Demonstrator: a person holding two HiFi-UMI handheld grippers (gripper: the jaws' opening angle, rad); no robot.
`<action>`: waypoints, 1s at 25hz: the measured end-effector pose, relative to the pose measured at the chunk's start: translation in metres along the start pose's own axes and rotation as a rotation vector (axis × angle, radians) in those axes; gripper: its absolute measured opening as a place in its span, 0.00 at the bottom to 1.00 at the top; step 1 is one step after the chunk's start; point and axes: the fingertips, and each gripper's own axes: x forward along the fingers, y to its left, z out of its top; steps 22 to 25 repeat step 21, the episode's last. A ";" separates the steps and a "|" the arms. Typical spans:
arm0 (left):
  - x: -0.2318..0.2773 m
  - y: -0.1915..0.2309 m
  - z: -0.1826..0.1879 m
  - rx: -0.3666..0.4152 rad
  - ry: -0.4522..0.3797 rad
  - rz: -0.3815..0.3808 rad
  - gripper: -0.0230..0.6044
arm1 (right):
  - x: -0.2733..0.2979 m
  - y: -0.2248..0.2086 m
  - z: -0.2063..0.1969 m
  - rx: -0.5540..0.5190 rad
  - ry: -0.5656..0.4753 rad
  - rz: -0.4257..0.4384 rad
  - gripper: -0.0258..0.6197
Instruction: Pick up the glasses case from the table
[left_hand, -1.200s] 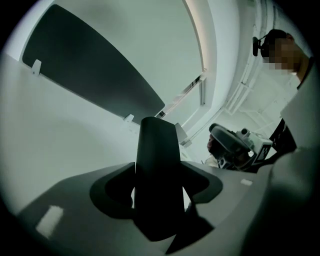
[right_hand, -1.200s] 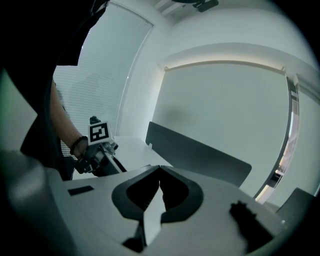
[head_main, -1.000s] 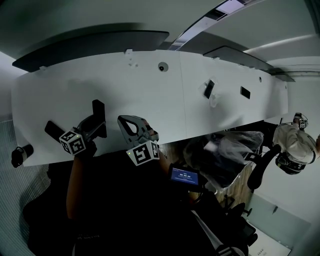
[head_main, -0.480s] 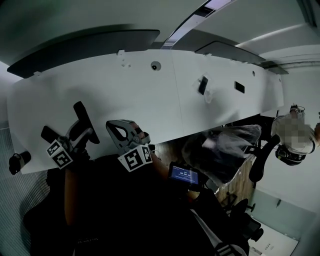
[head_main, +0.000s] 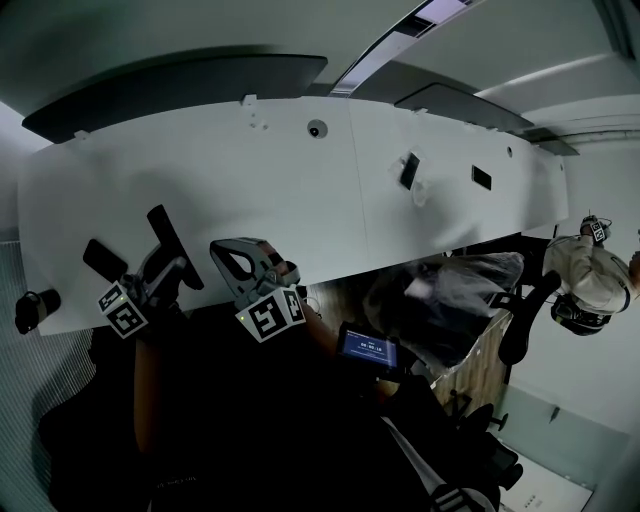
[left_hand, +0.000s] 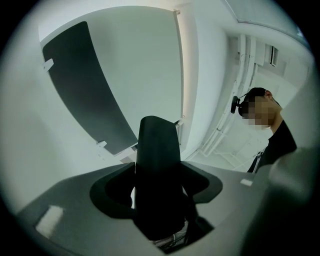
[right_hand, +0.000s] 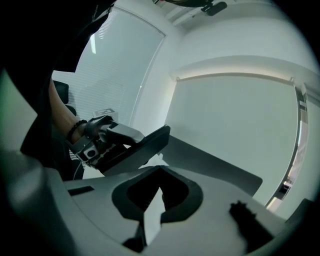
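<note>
In the head view my left gripper (head_main: 160, 268) is raised in front of a white wall, shut on a long black glasses case (head_main: 172, 240) that sticks up out of its jaws. The left gripper view shows the case (left_hand: 157, 165) as a dark tapered shape filling the gap between the jaws. In the right gripper view the left gripper (right_hand: 100, 142) appears with the case (right_hand: 150, 142) pointing right. My right gripper (head_main: 237, 257) hovers just right of it, its grey fingers meeting at the tips with nothing between them.
A white wall panel (head_main: 350, 200) with dark boards (head_main: 180, 85) fills the background. Below the grippers is a small lit screen (head_main: 367, 348). A person in a headset (head_main: 585, 285) stands at the far right beside a black chair (head_main: 520, 340). No table shows.
My left gripper has swung left with the case, which now leans left instead of standing straight. The right gripper has drifted left alongside it.
</note>
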 end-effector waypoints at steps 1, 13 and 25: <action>-0.003 0.000 -0.001 -0.009 -0.009 0.001 0.50 | 0.001 0.003 0.001 -0.001 -0.002 0.006 0.05; -0.044 0.002 0.002 -0.026 -0.079 0.038 0.50 | 0.019 0.038 0.017 -0.031 -0.040 0.083 0.05; -0.055 0.016 -0.007 -0.002 -0.043 0.112 0.50 | 0.022 0.047 0.020 -0.029 -0.047 0.099 0.05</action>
